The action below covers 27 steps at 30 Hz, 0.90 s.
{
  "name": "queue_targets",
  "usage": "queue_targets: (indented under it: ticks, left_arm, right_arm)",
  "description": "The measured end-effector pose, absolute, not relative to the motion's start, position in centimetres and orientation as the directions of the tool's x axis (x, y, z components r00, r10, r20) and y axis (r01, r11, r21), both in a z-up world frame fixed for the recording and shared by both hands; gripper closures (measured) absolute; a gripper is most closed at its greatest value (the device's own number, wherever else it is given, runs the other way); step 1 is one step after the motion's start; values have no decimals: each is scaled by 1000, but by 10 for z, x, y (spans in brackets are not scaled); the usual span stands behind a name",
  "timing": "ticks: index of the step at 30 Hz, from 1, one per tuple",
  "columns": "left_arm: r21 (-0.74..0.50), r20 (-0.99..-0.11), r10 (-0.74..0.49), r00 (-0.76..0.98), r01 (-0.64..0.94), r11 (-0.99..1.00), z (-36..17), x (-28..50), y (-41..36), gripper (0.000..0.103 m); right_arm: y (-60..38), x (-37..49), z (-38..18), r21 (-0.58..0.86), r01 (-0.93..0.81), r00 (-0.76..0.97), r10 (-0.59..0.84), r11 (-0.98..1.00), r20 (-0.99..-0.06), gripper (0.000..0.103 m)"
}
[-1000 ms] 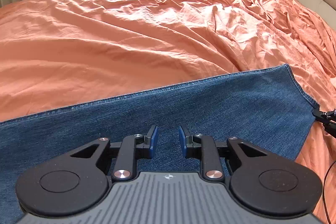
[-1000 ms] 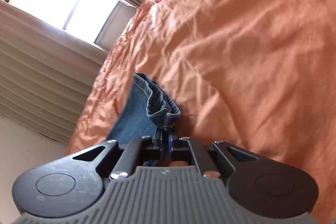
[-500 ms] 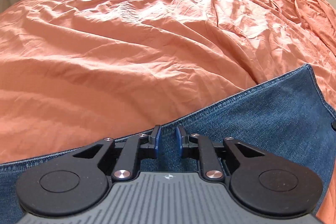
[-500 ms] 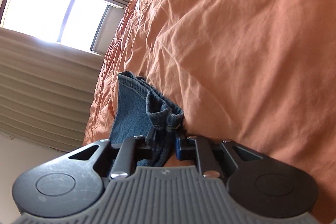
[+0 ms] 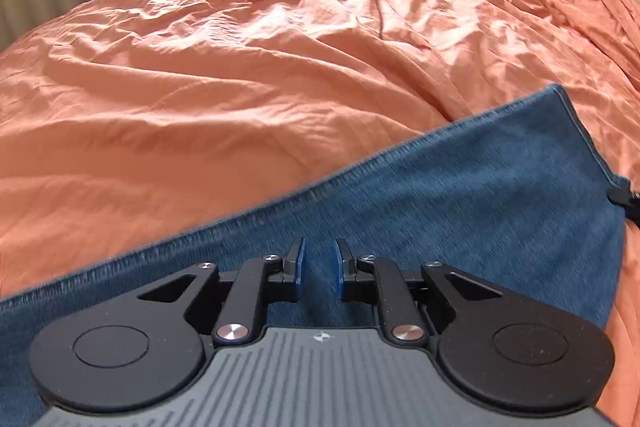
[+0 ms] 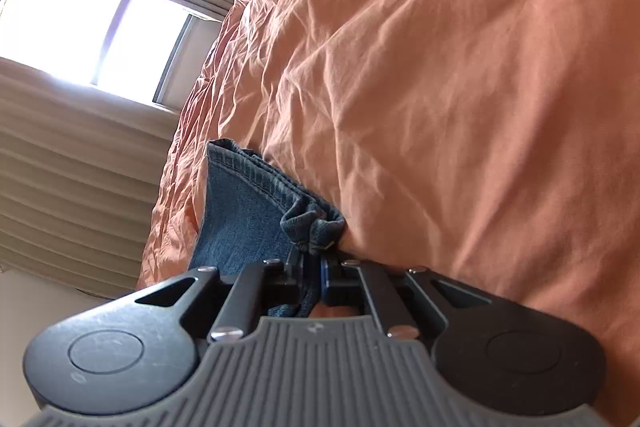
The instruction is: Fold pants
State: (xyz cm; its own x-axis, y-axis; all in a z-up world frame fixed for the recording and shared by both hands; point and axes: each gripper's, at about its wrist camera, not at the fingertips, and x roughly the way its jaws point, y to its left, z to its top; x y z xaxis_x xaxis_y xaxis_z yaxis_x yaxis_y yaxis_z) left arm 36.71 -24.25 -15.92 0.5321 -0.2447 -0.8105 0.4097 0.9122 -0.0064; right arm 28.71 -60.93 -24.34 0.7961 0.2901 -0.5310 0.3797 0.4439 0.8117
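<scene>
The pants [image 5: 460,211] lie flat on the bed [image 5: 240,75], a blue denim leg stretched across the orange sheet, and the hem is the landmark here. In the left wrist view the left gripper [image 5: 318,267] has slid along the leg: a second ago the denim's far edge ran almost level well ahead of it, and now that edge cuts a steep diagonal close in front, with the hem's corner further off to the right. Its fingers [image 5: 298,267] have just been closing and stand narrow, with a slim gap between the blue pads; denim shows in the gap beneath them, but whether the pads pinch any cloth cannot be told.

At the hem's near corner the right gripper [image 6: 316,267] is clamped on a bunched knot of the pants [image 6: 244,215]; the cloth runs down between its closed fingers. Half a second ago those fingers looked slightly parted around the same bunch, so the grip seems to have been reset and tightened. Its black tip also shows at the right edge of the left view, at the hem.

In my judgement one end is now secured and the left side is settling to pinch the leg partway along, so a lift-and-fold can begin once it bites. If it closes only on air, the leg will sag unevenly.
</scene>
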Motion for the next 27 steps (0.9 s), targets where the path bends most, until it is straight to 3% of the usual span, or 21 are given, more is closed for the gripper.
queue_targets:
  ticks: [14, 27]
  left_arm:
    - [-105, -835, -289, 469, 379, 919, -164, 264, -241, 102]
    - [-145, -813, -312, 491, 348, 926, -162, 248, -232, 103]
  right_arm:
    - [-600, 300, -207, 731, 421, 750, 247, 537, -613, 102]
    - [-506, 291, -20, 539, 14, 850, 274, 842, -451, 102]
